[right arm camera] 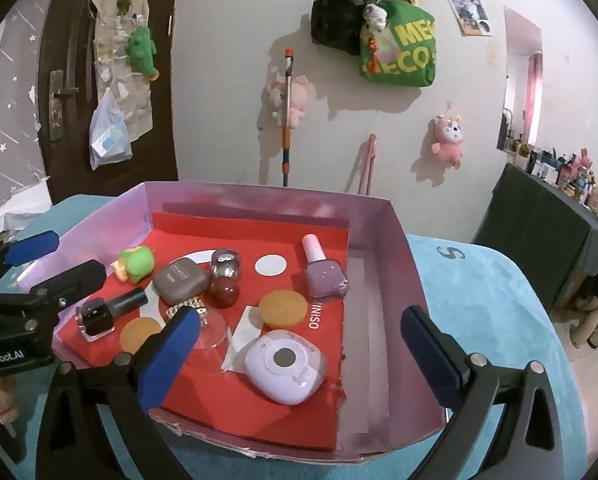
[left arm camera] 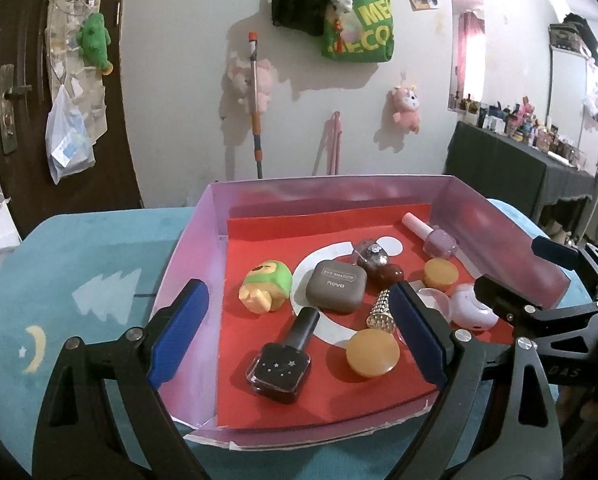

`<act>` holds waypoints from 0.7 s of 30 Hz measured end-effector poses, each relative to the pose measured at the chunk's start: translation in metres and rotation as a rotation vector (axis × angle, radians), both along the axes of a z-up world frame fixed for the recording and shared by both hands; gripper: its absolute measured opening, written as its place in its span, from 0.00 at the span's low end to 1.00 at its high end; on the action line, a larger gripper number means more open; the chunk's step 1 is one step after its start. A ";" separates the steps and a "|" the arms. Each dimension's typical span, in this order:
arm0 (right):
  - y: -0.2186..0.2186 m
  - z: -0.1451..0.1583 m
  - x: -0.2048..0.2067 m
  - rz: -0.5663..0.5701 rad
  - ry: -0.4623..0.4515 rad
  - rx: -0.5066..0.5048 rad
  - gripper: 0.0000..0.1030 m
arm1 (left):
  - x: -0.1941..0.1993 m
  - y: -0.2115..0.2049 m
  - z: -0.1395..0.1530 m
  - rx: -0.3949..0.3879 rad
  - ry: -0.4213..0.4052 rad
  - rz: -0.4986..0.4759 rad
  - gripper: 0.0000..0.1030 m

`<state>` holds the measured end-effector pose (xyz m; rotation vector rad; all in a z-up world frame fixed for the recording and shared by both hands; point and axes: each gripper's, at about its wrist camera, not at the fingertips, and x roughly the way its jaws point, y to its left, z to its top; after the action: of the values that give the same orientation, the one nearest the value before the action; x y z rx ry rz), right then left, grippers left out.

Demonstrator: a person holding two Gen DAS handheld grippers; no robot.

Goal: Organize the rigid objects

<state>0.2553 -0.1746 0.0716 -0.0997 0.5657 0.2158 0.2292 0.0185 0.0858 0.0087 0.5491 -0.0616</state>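
A pink box [left arm camera: 187, 240] with a red liner sits on a blue mat and holds several small items. In the left wrist view: a green toy figure [left arm camera: 266, 286], a grey eyeshadow case [left arm camera: 336, 286], a black nail polish bottle [left arm camera: 285, 358], two orange round lids [left arm camera: 372, 352], a pink nail polish [left arm camera: 433, 234]. My left gripper [left arm camera: 299, 332] is open and empty over the box's near left. In the right wrist view my right gripper [right arm camera: 299, 356] is open and empty around a lilac toy camera [right arm camera: 286, 364]. The box wall [right arm camera: 403, 264] shows there too.
The blue mat [right arm camera: 491, 304] covers the table around the box. A wall with hanging bags and plush toys stands behind. A dark door [left arm camera: 19, 80] is at the left. A cluttered dark dresser [left arm camera: 519, 160] stands at the right.
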 end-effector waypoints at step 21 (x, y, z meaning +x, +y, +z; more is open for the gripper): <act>-0.006 -0.002 0.005 0.001 0.010 0.029 1.00 | 0.008 0.000 -0.013 0.004 0.045 0.005 0.90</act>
<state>0.2602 -0.1807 0.0692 -0.0714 0.5724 0.2258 0.2368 0.0181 0.0728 0.0092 0.5937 -0.0557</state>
